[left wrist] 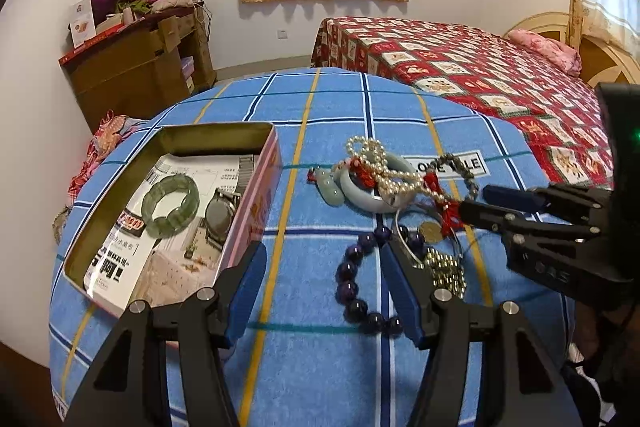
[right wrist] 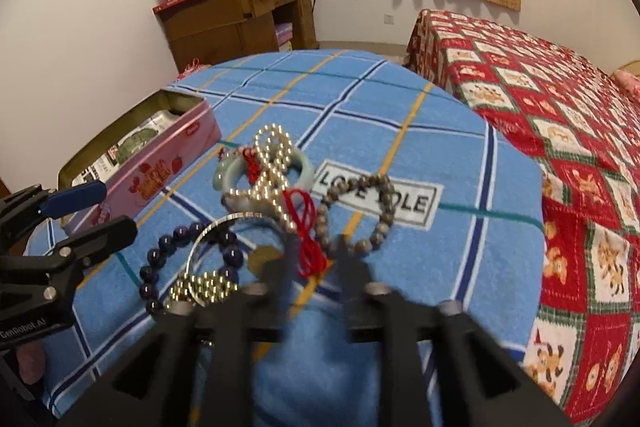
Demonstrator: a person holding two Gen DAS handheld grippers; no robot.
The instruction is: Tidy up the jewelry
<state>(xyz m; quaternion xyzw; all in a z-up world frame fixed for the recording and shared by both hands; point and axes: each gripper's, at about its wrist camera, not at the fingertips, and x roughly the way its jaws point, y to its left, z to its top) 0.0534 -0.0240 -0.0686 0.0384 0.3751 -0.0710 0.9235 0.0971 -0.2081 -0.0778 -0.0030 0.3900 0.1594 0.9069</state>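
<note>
**Right wrist view: tongs working at the red cord in the jewelry heap**

Right wrist view is showing the right gripper (right wrist: 316, 259) hovering at the near edge of the blue checked cloth (right wrist: 460, 155), jaws standing partly apart around the red knotted cord (right wrist: 306, 227); blur is hiding whether they are pinching it. The left gripper (left wrist: 324, 291) is standing wide and holding nothing, astride the dark purple bead bracelet (left wrist: 356, 275).

Sorting seems to be partway along: the pink tin (left wrist: 256, 203) at the cloth's left edge is already holding a green stone bangle (left wrist: 172, 205) and a steel watch (left wrist: 220, 215). Lying tangled mid-cloth are a glossy pearl strand (right wrist: 276, 179), a smooth pale jade bangle (right wrist: 240, 167), grey-brown beads (right wrist: 360, 211) and a thin silver hoop (right wrist: 224, 227).

Next, I reckon, comes a firm pinch on the limp cord and a slow lift, since it is running under the pearls.
</note>
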